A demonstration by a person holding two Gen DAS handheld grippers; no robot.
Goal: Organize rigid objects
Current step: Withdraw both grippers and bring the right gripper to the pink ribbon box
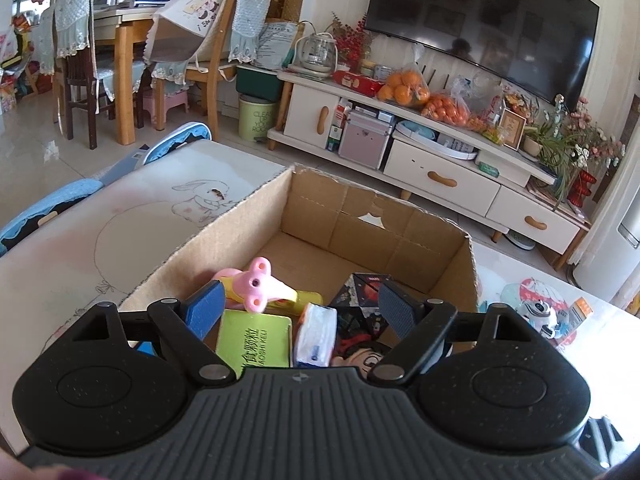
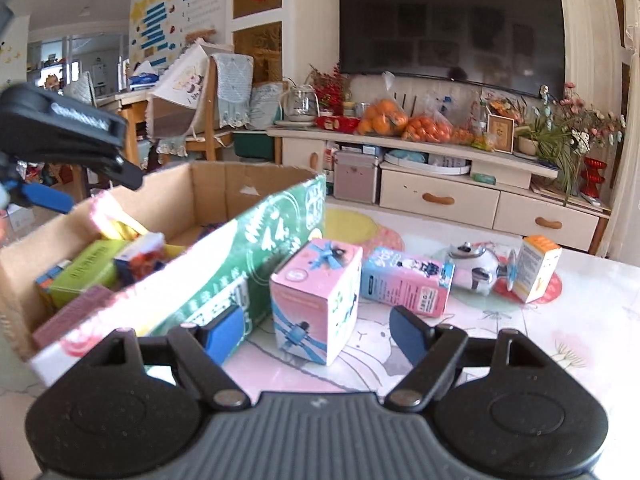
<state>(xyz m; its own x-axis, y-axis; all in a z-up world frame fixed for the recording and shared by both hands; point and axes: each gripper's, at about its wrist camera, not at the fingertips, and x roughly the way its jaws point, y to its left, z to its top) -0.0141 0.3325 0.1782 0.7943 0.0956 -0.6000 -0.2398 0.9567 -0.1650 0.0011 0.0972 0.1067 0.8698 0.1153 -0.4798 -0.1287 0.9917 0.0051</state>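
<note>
Your left gripper (image 1: 298,306) hangs spread wide, empty, over the cardboard box (image 1: 372,216) at frame centre. Your right gripper (image 2: 320,328) gapes empty before the pink box (image 2: 316,300), lower centre.

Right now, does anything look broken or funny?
Yes. The cardboard box has a torn patch on its far inside wall and ragged top edges. On the table, the robot toy lies tipped on its side between two cartons.
</note>
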